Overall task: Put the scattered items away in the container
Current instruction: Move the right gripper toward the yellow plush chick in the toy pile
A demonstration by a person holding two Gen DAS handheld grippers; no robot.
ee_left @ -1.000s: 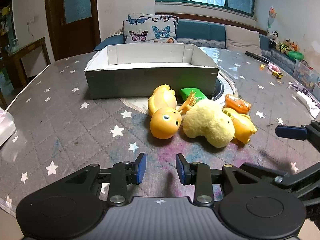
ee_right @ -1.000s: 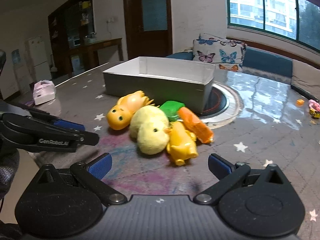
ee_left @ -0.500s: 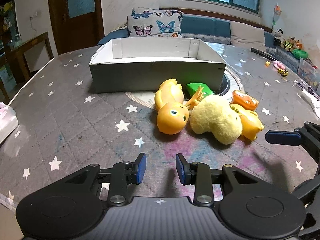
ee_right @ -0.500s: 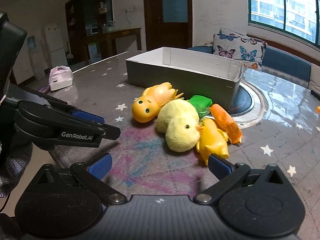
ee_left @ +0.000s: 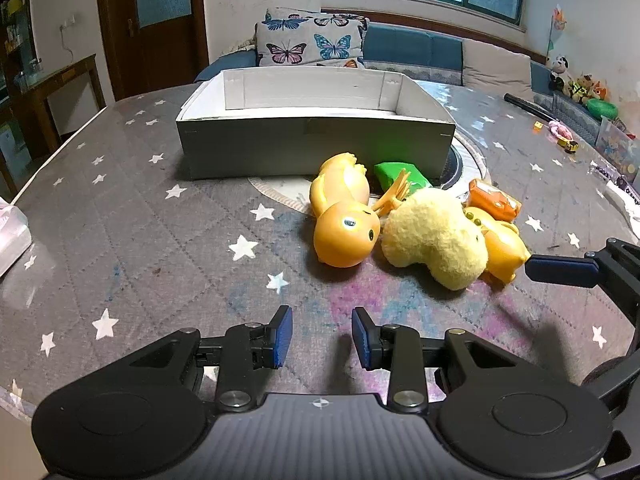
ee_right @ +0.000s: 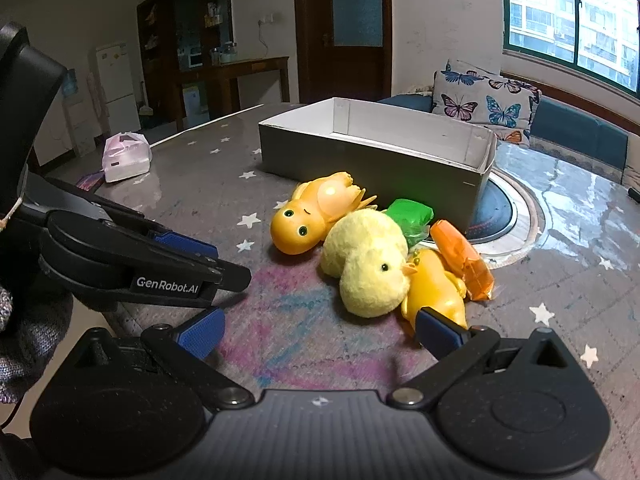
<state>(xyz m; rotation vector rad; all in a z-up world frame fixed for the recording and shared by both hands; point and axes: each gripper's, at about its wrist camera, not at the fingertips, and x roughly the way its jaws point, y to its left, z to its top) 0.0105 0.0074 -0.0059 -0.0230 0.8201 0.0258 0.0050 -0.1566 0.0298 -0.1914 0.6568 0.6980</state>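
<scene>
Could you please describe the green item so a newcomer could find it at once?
Find the grey box on the star-patterned table; toys lie before its near wall. The green packet sits against that wall, behind the fluffy yellow chick, the pile's only green thing.

The only readable text is "GenRobot.AI", in white letters on the black side of the left gripper point(ee_right: 224, 268), seen from the right wrist view; no other print is legible. Packets at the table's point(ee_left: 120, 220) far right edge carry print too small to read.
</scene>
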